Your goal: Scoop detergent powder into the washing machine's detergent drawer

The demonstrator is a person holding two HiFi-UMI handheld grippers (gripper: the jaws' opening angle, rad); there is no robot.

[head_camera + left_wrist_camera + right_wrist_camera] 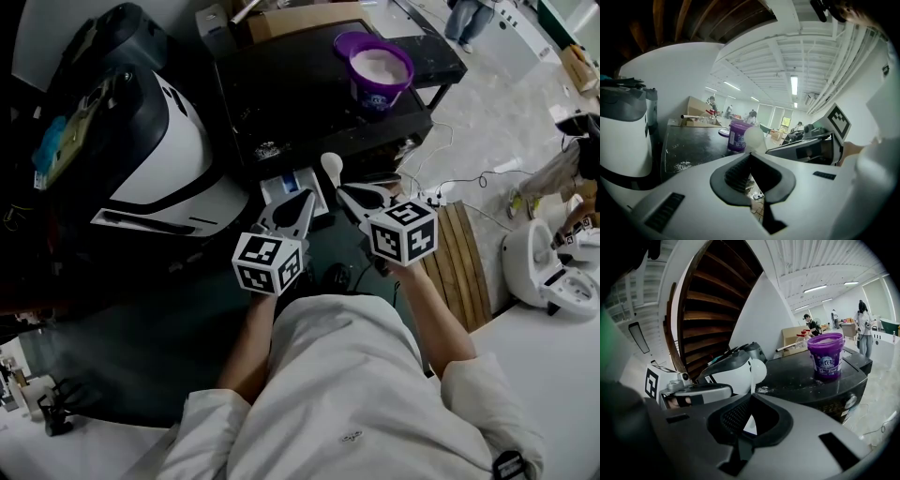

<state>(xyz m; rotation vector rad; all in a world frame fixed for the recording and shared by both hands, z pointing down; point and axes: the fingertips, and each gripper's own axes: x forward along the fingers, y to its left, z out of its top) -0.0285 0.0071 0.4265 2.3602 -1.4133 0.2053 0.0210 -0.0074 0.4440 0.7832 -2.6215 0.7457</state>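
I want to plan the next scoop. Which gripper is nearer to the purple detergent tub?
Right. The right gripper, shut on the white scoop, is in front of the purple tub, toward the person. The left gripper is farther left, at the open drawer.

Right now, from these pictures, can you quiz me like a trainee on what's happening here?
1. Fill the blank: the left gripper has its jaws together and holds ____.
2. What holds the white scoop? A) the left gripper B) the right gripper C) a bare hand
3. True or false: the purple detergent tub stands open on the black washing machine.
Key: 1 nothing; 2 B; 3 true.
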